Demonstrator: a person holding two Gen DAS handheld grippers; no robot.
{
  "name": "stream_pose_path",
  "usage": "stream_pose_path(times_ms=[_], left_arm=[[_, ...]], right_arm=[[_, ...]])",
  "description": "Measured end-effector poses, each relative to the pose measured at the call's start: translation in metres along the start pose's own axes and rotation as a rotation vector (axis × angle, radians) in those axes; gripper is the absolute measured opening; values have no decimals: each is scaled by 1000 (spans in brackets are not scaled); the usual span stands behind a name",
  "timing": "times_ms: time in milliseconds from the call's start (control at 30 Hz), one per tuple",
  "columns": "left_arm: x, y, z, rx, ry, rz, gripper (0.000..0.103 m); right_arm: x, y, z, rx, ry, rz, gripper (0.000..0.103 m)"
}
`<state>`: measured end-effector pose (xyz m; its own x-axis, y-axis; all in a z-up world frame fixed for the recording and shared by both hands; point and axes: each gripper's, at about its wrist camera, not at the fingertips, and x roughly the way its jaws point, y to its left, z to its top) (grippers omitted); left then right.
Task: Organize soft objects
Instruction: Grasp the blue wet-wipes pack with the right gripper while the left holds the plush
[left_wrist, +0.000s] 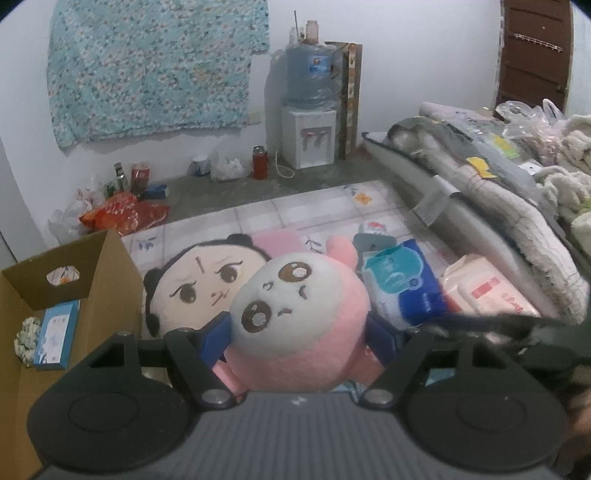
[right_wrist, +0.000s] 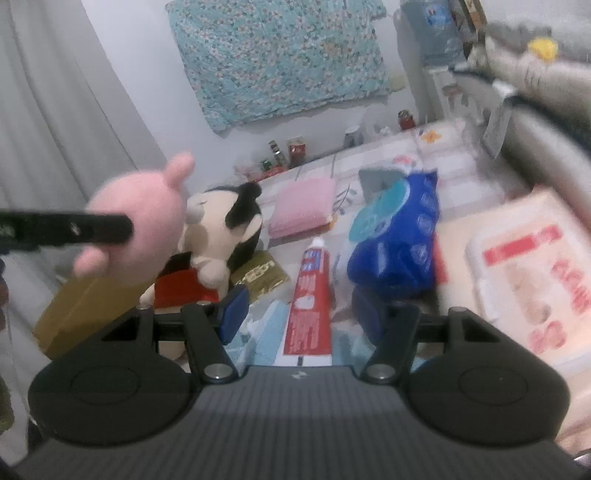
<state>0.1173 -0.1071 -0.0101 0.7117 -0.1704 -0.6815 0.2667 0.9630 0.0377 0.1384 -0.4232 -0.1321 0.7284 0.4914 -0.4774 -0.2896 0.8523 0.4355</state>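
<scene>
My left gripper (left_wrist: 299, 332) is shut on a pink plush toy (left_wrist: 295, 306) with a white face, its blue pads pressing both sides of the body. The toy hangs above the floor mat, beside an open cardboard box (left_wrist: 110, 280) at the left. In the right wrist view the same pink plush (right_wrist: 147, 206) is at the left, with one black finger (right_wrist: 92, 229) of the left gripper across it. My right gripper (right_wrist: 299, 315) is open over a red-and-white toothpaste tube (right_wrist: 310, 299) that lies between its fingers, untouched by the pads.
A big-faced plush doll (left_wrist: 199, 280) lies on the mat behind the pink toy. A blue tissue pack (left_wrist: 402, 284), a pink wipes pack (left_wrist: 487, 291) and a folded pink cloth (right_wrist: 303, 206) lie nearby. The box holds a small blue carton (left_wrist: 55, 339). Piled bedding (left_wrist: 480, 177) borders the right.
</scene>
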Motion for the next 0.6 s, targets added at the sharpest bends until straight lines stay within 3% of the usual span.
stream_pose_path(times_ms=[167,300,600], left_arm=[[4,10,-4,-18,-9,-19,78],[6,15,-5,-37,-17,-37,78],[9,32,-7,-90,-9,-82,78]], right_arm=[[-8,2,25,-58,-44,-82,78],[10,-1,51,-104,-15,-169,84],[95,-7,72,-254,193,-309,94]])
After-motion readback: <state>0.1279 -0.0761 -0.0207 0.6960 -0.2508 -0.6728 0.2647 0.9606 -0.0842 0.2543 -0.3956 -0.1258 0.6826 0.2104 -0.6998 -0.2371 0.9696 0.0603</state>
